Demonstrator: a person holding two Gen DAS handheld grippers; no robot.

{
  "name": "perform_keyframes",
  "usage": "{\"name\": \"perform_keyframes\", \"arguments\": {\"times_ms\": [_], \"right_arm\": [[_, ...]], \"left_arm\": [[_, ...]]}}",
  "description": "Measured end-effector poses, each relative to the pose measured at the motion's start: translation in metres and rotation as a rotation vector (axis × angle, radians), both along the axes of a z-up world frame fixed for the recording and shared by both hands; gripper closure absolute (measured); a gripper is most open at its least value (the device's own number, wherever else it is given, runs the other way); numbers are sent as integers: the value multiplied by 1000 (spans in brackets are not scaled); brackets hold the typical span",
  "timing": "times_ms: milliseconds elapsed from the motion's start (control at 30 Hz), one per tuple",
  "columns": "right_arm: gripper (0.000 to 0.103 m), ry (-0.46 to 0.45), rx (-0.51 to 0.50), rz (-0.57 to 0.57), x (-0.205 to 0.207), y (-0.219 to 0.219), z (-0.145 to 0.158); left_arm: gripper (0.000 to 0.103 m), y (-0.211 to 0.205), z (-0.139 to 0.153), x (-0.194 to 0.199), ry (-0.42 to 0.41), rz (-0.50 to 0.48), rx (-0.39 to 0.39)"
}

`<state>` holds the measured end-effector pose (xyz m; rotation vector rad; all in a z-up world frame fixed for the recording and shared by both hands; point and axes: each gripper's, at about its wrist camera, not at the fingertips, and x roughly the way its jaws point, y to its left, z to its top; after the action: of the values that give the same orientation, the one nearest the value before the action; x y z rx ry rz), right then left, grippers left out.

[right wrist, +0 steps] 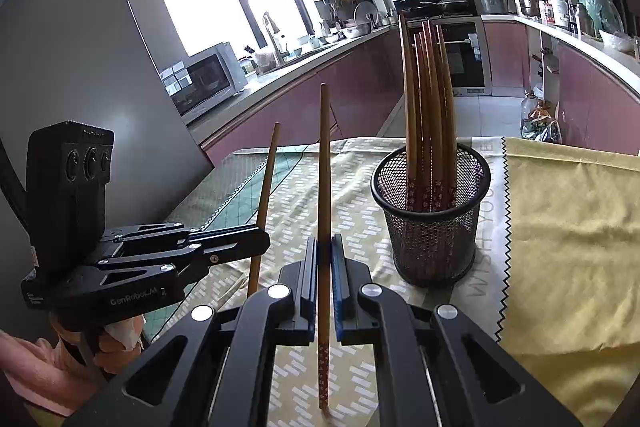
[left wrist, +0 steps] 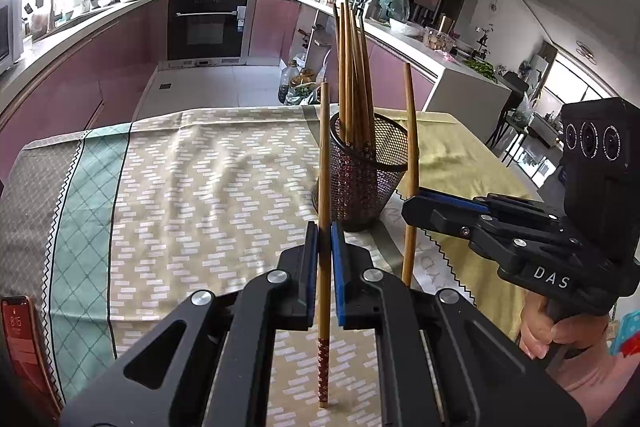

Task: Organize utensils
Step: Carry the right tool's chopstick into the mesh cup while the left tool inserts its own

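Observation:
My left gripper (left wrist: 324,231) is shut on a wooden chopstick (left wrist: 325,147) that stands upright, its red patterned end touching the tablecloth. My right gripper (right wrist: 324,243) is shut on a second upright chopstick (right wrist: 324,155) in the same way. Each gripper also shows in the other's view: the right gripper (left wrist: 412,207) with its chopstick (left wrist: 412,131), and the left gripper (right wrist: 262,239) with its chopstick (right wrist: 269,171). A black mesh cup (left wrist: 360,179) (right wrist: 430,223) stands just beyond both grippers. It holds several chopsticks (right wrist: 428,99), red ends down.
A patterned tablecloth (left wrist: 192,187) covers the table, with a yellow cloth (right wrist: 560,247) on its right side. A red phone (left wrist: 20,339) lies at the near left edge. Beyond the table's far edge are the kitchen floor and counters. A person's hand (left wrist: 552,327) grips the right handle.

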<state>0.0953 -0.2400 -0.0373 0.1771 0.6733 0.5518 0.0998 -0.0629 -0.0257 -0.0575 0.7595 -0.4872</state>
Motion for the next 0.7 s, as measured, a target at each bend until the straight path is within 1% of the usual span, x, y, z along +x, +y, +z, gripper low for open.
{"name": "perform_keyframes", "arguments": {"times_ms": [700], "right_arm": [[97,-37,17,-11,0,-11,11]], "left_arm": [[96,-6,13,0,-32,-11,-6]]}}
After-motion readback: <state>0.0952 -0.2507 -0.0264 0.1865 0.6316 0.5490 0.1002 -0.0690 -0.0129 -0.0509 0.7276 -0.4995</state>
